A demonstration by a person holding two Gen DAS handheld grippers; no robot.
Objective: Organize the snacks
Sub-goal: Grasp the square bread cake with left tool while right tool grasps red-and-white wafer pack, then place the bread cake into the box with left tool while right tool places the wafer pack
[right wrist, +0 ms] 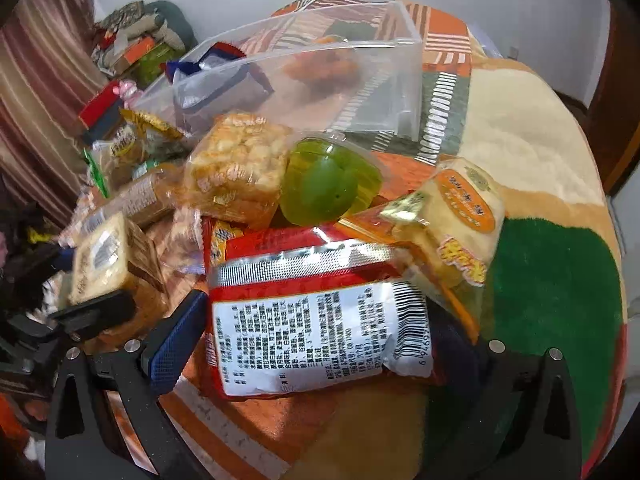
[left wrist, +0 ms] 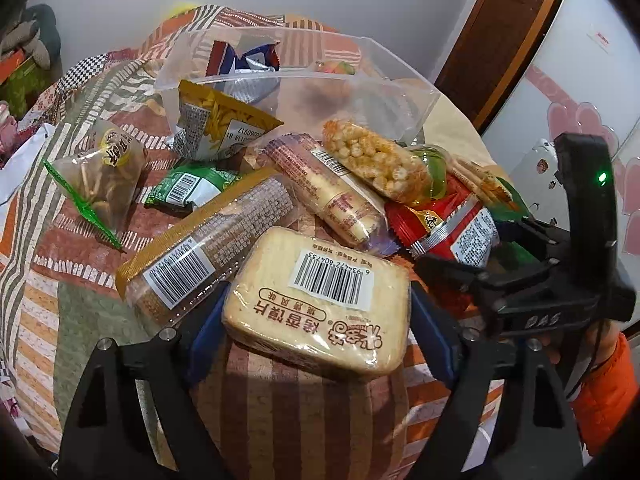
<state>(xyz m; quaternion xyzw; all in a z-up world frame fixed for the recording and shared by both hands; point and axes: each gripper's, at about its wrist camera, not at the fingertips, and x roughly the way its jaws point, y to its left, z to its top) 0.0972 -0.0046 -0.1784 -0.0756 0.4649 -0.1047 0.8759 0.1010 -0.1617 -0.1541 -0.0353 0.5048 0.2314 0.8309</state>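
White walls and a wooden door frame (left wrist: pixel 486 40) enclose a table under a striped patchwork cloth (left wrist: pixel 72 300), bearing a clear plastic bin (left wrist: pixel 304 80) and heaped snacks. The left gripper (left wrist: pixel 316 312) brackets the pale rice-cracker pack (left wrist: pixel 320 300); contact unclear. The right gripper (right wrist: pixel 316 328) straddles the red-and-silver packet (right wrist: pixel 316 320), its far side hidden.

Snacks on the patterned cloth, counted by kind

Two grippers are seen, one left gripper (left wrist: pixel 316 320) and one right gripper (right wrist: pixel 320 344). There is one clear plastic box (left wrist: pixel 400 96) at the upper middle of the frame, with at least two packets inside, one blue (left wrist: pixel 244 60) and one orange (left wrist: pixel 334 67). Outside the box I count about ten snack packets, among them two long biscuit rolls (left wrist: pixel 212 236), one flat bread slice pack (left wrist: pixel 320 300), one red bag (right wrist: pixel 320 312) and one green jelly cup (right wrist: pixel 328 184).
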